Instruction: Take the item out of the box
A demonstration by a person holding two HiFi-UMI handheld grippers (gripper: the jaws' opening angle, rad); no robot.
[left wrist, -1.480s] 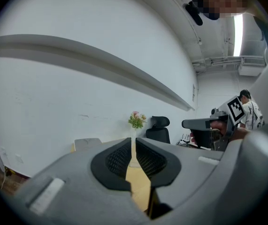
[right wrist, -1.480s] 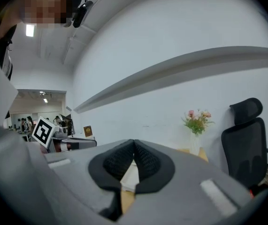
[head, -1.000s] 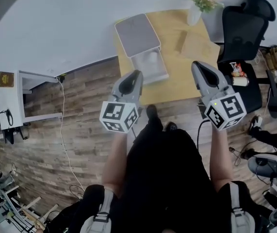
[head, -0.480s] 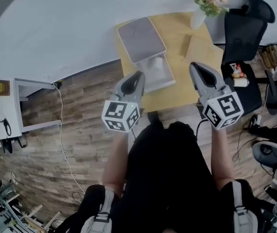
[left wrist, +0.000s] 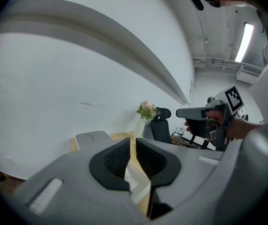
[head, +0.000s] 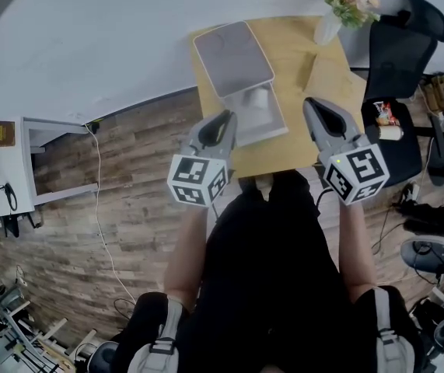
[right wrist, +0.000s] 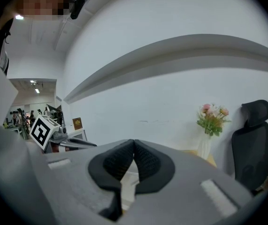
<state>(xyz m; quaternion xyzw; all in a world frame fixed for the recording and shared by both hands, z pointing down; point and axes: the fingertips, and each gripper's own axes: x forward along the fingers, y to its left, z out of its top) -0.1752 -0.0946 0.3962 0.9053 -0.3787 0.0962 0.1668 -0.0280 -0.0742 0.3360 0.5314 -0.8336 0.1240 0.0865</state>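
So, starting on your left: your left gripper (head: 223,120) is closed up tight with nothing in it, held over the near edge of the surface (head: 293,49). Just ahead of it and slightly to its right sits the open white box (head: 234,50), lid flipped back toward the wall. The pale item (head: 257,98) is lying inside, clear of both grippers; can't tell what it actually is. Your right gripper (head: 316,107) is off to the right of the box, jaws together too, also empty. Compared to a second ago, you've stepped in. Your feet are now up at the surface's near edge, and the box sits nearer and more squarely between the two grippers. Jaws haven't changed.
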